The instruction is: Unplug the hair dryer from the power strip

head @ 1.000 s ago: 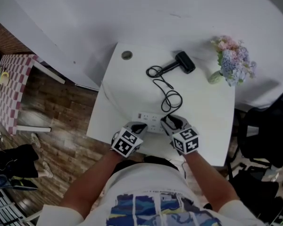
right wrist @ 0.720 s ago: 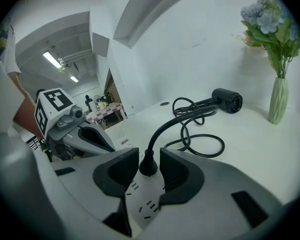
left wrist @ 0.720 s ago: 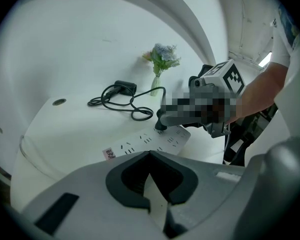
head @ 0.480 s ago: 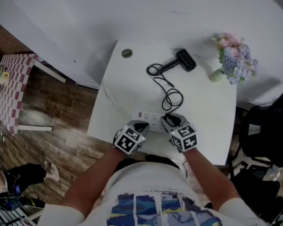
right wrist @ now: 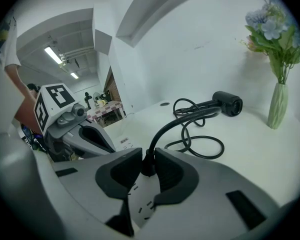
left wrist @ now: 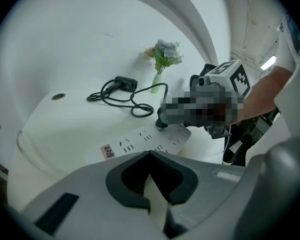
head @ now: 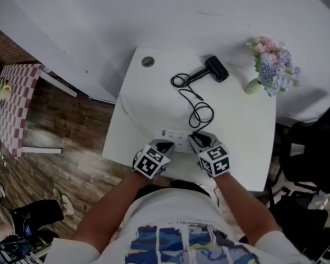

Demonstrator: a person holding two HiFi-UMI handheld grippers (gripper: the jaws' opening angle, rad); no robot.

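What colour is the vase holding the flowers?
It is a pale green vase, clearest in the right gripper view.

Soft even light brightens the white rectangular table [head: 148, 103]; shadows are faint. Gripper views curve into dark corners; ceiling strip lights [right wrist: 54, 55] glare.

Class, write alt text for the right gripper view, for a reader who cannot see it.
The right gripper, its jaws just closing, pinches a black plug seated in a white strip. The cord loops across the table to a hair dryer; a vase of flowers stands at right.
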